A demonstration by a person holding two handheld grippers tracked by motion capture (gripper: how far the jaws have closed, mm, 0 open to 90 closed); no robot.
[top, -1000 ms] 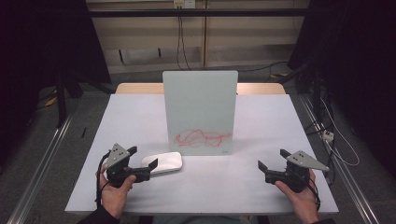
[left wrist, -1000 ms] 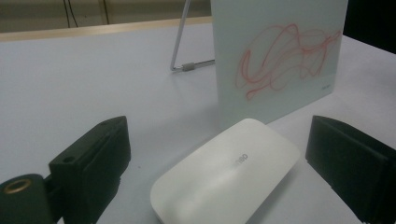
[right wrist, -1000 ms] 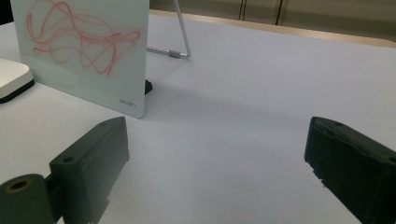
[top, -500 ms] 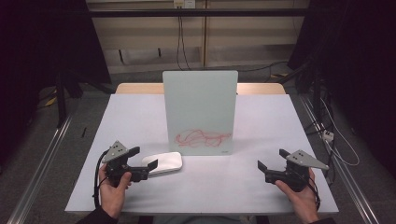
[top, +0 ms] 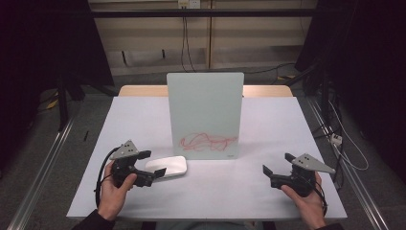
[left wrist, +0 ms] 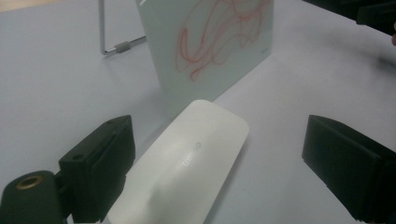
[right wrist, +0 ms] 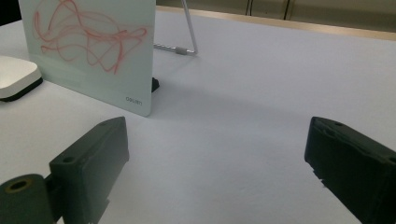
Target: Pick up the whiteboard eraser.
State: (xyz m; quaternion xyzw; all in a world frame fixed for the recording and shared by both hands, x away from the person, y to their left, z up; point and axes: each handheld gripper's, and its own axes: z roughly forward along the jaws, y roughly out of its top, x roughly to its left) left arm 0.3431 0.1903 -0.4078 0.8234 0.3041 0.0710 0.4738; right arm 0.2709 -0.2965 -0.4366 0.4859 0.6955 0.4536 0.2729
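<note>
A glass board [top: 205, 110] stands upright mid-table with red scribbles [top: 207, 142] low on its face. A white rounded eraser [top: 168, 166] lies flat just in front of the board's left corner. My left gripper [top: 153, 163] is open, its jaws on either side of the eraser's near end [left wrist: 187, 163] without pressing it. In the left gripper view the board [left wrist: 210, 46] rises behind the eraser. My right gripper [top: 277, 164] is open over bare table at the front right, holding nothing. In the right gripper view [right wrist: 217, 149] the board [right wrist: 93, 46] and the eraser [right wrist: 14, 77] lie ahead to its left.
The board leans on a metal wire stand [right wrist: 187, 32] behind it. The white table [top: 268, 124] ends close behind both hands at the front edge. A wooden strip [top: 268, 91] runs along the far edge. Cables [top: 335, 139] lie on the floor at the right.
My left gripper has edged slightly right and forward, closer around the eraser. The right gripper, board and eraser have stayed put.
</note>
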